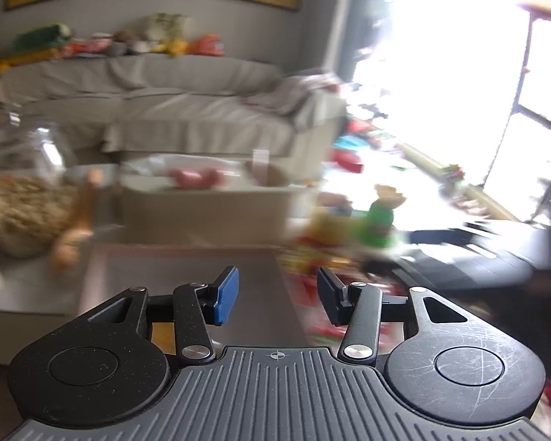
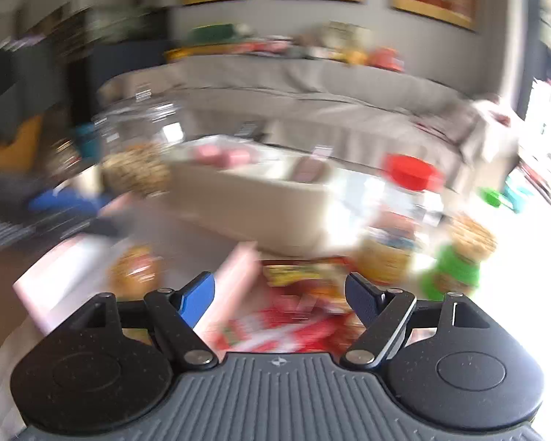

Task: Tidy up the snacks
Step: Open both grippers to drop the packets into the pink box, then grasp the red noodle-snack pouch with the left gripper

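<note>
Right claw (image 2: 280, 296) spread and empty over red snack packets (image 2: 294, 327) at lower centre of frame, left claw (image 1: 277, 296) likewise released above bare desk (image 1: 187, 268); I'd steady before clamping one packet for the beige box (image 2: 253, 213).

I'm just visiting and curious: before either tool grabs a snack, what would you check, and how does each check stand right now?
1. Left tool open, nothing in it: ok.
2. Right tool open, nothing in it: ok.
3. Red snack packets lie ahead of the right tool: ok.
4. Beige box open on top: ok.
5. Red-lidded jar upright: cannot tell, blurred.
6. Picture sharp enough to aim: not ok.
</note>
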A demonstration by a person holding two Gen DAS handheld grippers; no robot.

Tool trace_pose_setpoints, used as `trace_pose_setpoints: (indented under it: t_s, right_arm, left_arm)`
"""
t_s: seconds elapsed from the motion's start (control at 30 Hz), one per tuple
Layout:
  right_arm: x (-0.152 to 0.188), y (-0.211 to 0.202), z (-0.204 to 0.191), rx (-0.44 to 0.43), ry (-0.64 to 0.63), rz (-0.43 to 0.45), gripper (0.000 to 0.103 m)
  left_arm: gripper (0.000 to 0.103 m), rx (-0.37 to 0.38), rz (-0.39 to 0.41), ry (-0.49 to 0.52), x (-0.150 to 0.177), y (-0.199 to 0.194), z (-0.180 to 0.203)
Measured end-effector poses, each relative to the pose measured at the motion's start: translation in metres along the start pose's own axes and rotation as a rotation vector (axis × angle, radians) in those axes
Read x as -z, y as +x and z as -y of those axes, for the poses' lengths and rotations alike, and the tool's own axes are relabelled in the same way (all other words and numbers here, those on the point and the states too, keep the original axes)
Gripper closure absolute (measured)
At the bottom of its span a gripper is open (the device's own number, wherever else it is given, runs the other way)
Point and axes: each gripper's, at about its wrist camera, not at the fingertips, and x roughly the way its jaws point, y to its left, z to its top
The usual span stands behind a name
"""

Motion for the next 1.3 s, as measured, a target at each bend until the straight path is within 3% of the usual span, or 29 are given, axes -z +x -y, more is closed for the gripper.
trace_pose_setpoints:
  t_s: [0.17,0.3,0.4,0.53,0.6,0.63,0.77,0.83,0.93,0.97,1.0,1.07,1.2,1.3]
  right_arm:
    - [0.004,0.042,0.047,-0.005,0.195,-0.100,0.022]
    - [0.008,0.078,0.052,-0.029,0.331,-0.167,0.022]
    - [0.007,0.098,0.043,-0.078,0.364,-0.138,0.022]
    - [0.010,0.106,0.021,-0.068,0.224,-0.110,0.024]
    - [0.021,0.098,0.016,-0.097,0.116,-0.090,0.039]
    - [0.025,0.092,0.011,-0.090,0.040,-0.075,0.040]
    - [0.057,0.074,-0.013,0.024,-0.304,0.014,0.046]
    - [0.065,0.078,-0.025,0.037,-0.408,0.015,0.052]
    - [0.070,0.088,-0.049,0.086,-0.536,0.054,0.053]
    - [0.071,0.090,-0.054,0.107,-0.568,0.064,0.060]
    - [0.071,0.094,-0.060,0.145,-0.596,0.068,0.076]
    - [0.068,0.096,-0.064,0.169,-0.596,0.054,0.090]
    - [0.077,0.057,-0.056,0.155,-0.552,0.088,0.098]
    - [0.106,0.005,-0.046,0.097,-0.520,0.066,0.099]
  left_arm:
    - [0.051,0.176,-0.047,-0.034,0.045,-0.006,0.050]
    - [0.052,0.185,-0.133,-0.067,0.083,0.003,0.067]
    - [0.053,0.137,-0.148,-0.111,0.097,0.000,0.056]
    - [0.053,0.112,-0.145,-0.161,0.104,-0.012,0.037]
    - [0.053,0.113,-0.158,-0.171,0.109,-0.014,0.025]
    - [0.053,0.107,-0.166,-0.179,0.110,-0.015,0.021]
    - [0.053,0.070,-0.198,-0.246,0.116,-0.012,0.008]
    - [0.053,0.048,-0.213,-0.279,0.117,-0.007,0.006]
    - [0.053,0.047,-0.241,-0.301,0.121,-0.004,0.006]
    - [0.053,0.044,-0.249,-0.301,0.122,-0.004,0.006]
    - [0.053,0.041,-0.254,-0.301,0.122,-0.004,0.005]
    - [0.053,0.035,-0.258,-0.308,0.122,-0.006,0.003]
    - [0.053,0.041,-0.265,-0.320,0.124,-0.005,0.003]
    - [0.053,0.059,-0.270,-0.332,0.124,-0.002,0.005]
